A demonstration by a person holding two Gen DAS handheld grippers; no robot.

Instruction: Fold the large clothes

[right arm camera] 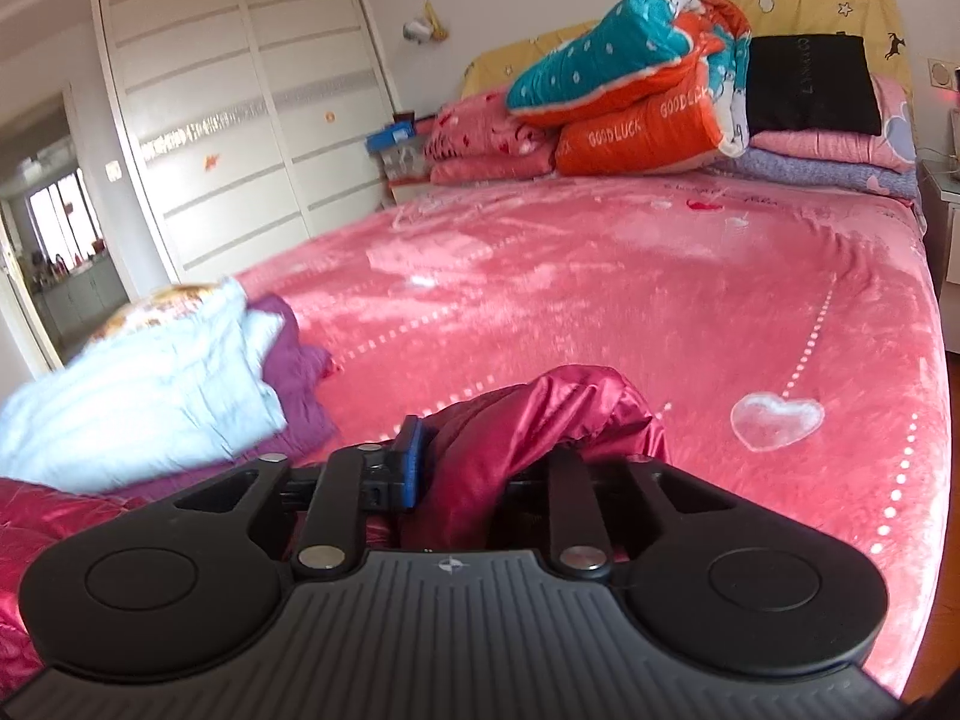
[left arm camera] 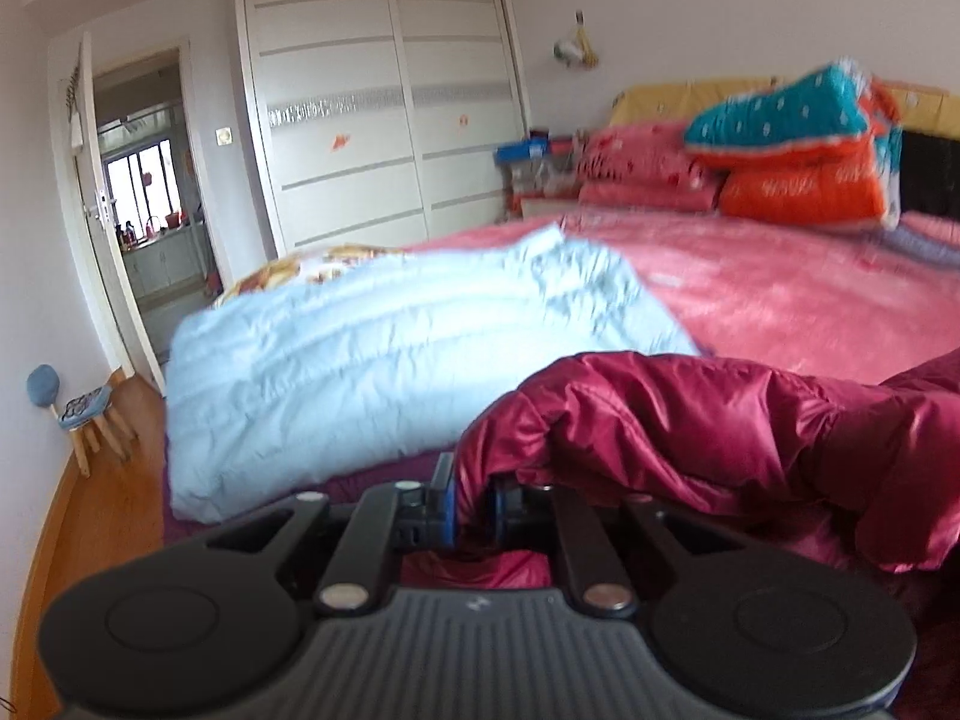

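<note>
A shiny dark red padded jacket (left arm camera: 690,420) lies bunched on the near side of the pink bed. My left gripper (left arm camera: 474,504) is shut on a fold of it, with the fabric draped over the right finger. In the right wrist view the same jacket (right arm camera: 528,432) bulges up between the fingers, and my right gripper (right arm camera: 462,474) is shut on it. More of the red fabric trails to the lower left of that view. The right finger of each gripper is hidden under the cloth.
A folded light blue padded garment (left arm camera: 372,354) lies on the bed's left side, over a purple one (right arm camera: 294,372). The pink bedspread (right arm camera: 630,276) stretches ahead. Stacked quilts (right arm camera: 630,84) and pillows sit at the headboard. A wardrobe (left arm camera: 372,90), open door and small stool (left arm camera: 90,420) are left.
</note>
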